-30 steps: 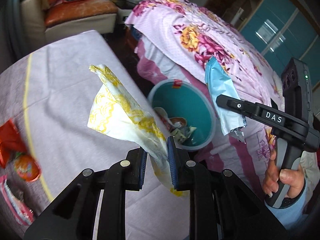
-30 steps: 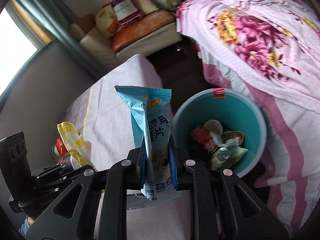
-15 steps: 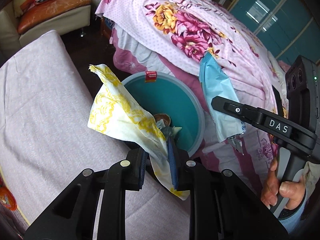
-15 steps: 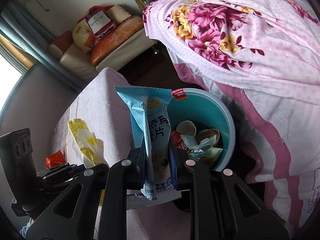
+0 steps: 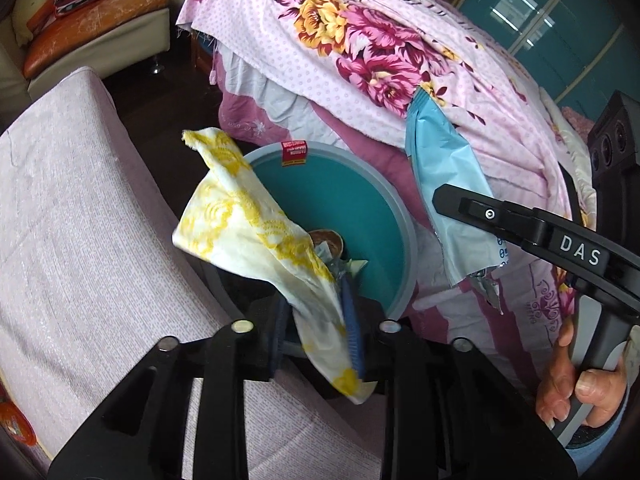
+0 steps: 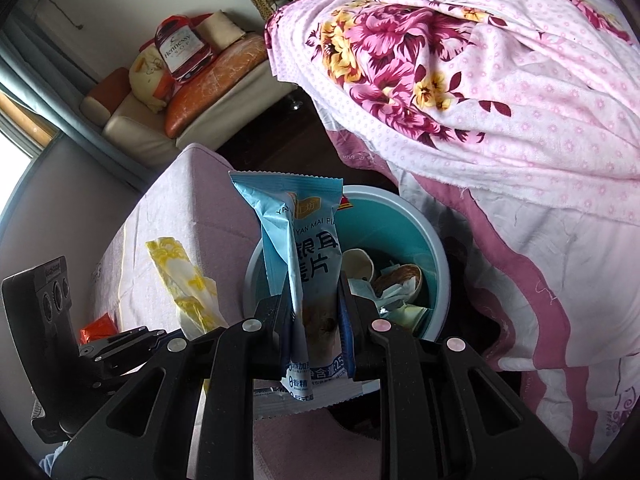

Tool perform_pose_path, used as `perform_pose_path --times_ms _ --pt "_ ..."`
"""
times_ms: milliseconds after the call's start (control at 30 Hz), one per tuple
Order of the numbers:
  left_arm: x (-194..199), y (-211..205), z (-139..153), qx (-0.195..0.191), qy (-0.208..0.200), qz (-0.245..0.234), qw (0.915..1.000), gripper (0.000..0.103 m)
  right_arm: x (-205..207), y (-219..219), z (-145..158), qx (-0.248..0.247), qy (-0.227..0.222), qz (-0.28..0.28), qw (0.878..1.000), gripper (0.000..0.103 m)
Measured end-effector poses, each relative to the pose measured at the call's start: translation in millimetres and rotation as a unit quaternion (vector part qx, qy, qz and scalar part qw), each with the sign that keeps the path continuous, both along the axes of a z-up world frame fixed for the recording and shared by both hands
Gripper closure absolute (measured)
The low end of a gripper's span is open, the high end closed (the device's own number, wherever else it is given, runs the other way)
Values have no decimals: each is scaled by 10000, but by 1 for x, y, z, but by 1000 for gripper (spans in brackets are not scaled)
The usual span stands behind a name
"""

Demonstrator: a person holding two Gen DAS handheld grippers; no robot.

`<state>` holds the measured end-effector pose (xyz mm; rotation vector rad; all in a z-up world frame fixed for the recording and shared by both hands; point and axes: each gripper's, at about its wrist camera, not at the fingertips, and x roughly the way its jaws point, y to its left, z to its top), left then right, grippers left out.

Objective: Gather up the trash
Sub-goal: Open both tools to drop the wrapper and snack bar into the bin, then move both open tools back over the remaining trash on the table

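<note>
My left gripper has its jaws parted around a yellow-and-white wrapper, which slides down between them over the near rim of the teal bin. My right gripper is shut on a light blue snack packet, held upright over the bin. The bin holds several scraps. The right gripper and its packet also show at the right in the left wrist view. The wrapper shows at the left in the right wrist view.
A pale pink clothed table lies left of the bin, with red wrappers on it. A floral pink bedspread hangs close behind the bin. A sofa with an orange cushion stands at the back.
Both grippers moved over the bin. The left jaws have parted and the yellow wrapper has slipped lower. The blue packet stays clamped.
</note>
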<state>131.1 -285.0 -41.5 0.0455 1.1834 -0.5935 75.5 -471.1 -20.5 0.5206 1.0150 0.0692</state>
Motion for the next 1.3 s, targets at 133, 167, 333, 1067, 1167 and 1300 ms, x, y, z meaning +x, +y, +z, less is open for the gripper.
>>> perform_pose_path --times_ms 133,167,333,1067,1167,1300 --pt "3 6 2 -29 -92 185 9998 22 2 1 0 -50 26 -20 10000 84" --pt "4 9 2 -63 -84 234 9997 20 3 1 -1 -56 33 -19 10000 84" --pt "5 24 -4 -77 75 446 9989 20 7 6 -2 -90 93 19 9999 84" --pt "-23 85 -6 250 70 1008 9946 9 18 50 -9 -267 496 174 9983 29" --pt "-27 93 -5 246 67 1063 9940 9 16 58 -6 -277 534 214 9980 26" --pt "-34 104 -2 229 43 1153 9931 9 14 70 -3 -303 556 290 9976 26"
